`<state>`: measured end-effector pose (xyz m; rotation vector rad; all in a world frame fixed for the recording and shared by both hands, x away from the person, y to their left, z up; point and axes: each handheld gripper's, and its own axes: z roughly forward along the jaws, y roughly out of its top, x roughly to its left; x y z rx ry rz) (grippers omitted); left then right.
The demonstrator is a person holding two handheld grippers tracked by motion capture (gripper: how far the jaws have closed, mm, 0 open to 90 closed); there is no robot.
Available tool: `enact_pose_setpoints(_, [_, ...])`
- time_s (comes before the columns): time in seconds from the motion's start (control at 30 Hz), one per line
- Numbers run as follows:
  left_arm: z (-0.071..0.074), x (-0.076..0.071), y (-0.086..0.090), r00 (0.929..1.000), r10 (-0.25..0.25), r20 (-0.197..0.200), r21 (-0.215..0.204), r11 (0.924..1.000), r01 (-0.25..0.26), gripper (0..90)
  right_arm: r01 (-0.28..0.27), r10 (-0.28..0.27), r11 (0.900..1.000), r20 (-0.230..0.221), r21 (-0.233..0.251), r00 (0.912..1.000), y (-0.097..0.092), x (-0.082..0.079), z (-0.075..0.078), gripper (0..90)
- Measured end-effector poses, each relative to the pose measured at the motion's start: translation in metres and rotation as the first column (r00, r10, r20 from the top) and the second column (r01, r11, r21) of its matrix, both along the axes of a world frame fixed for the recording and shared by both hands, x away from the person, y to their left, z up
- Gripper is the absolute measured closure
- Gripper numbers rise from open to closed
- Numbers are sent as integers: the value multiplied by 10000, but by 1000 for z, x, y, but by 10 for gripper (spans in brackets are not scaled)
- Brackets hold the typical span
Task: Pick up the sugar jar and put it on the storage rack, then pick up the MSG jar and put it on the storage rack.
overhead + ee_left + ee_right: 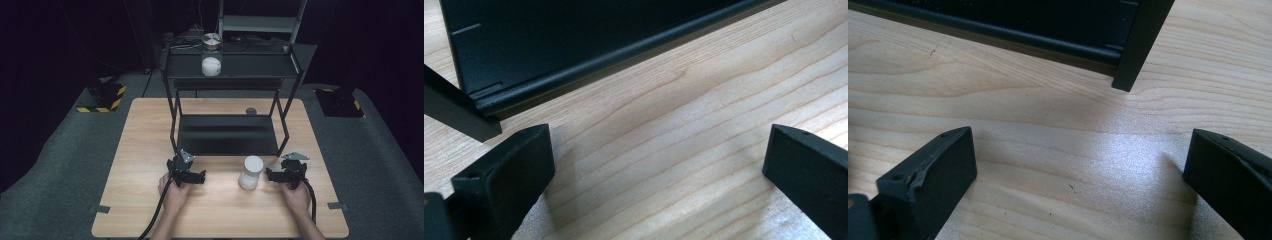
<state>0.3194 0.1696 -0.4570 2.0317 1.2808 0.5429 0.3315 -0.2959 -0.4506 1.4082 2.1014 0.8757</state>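
So here's where I'm at: one jar (211,54) with a metal lid is already sitting up on the top shelf of the black rack (295,62), white stuff in the bottom half of it, so I'd call that half of the job done. The other one, a white jar (250,172), is standing upright on the desk (140,150) out front of the rack, between my two grippers but closer to the right one. My guess is it's next to go up on a shelf, and nothing has hold of it right now. The left gripper (196,176) is resting low on the desk near the rack's front left leg, with the hand wrapped around it from behind and the cable trailing back toward me. In the left gripper view the jaws are spread wide apart with nothing but bare wood grain between them, and the rack's bottom tray (589,45) is right ahead. The right gripper (272,175) is just beside the white jar, on its right, pointing in toward it, not touching as far as I can tell. In the right gripper view those jaws are wide open too, empty, looking at the desk and the rack's front right leg (1140,42). Both hands sit low and level at the near edge, roughly mirrored. What's left: grab the white jar and lift it up.
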Motion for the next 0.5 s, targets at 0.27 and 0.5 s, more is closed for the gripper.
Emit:
enact_pose_setpoints(0.27, [0, 0, 0, 10000, 6, 4, -13, 10000, -6, 2, 97, -97, 10000, 24, -18, 10000, 2, -1, 0, 0])
enact_pose_setpoints(0.5, [0, 0, 0, 10000, 1, -1, -2, 10000, -1, 2, 162, -162, 9999, -8, -8, 9999, 2, -3, 0, 2])
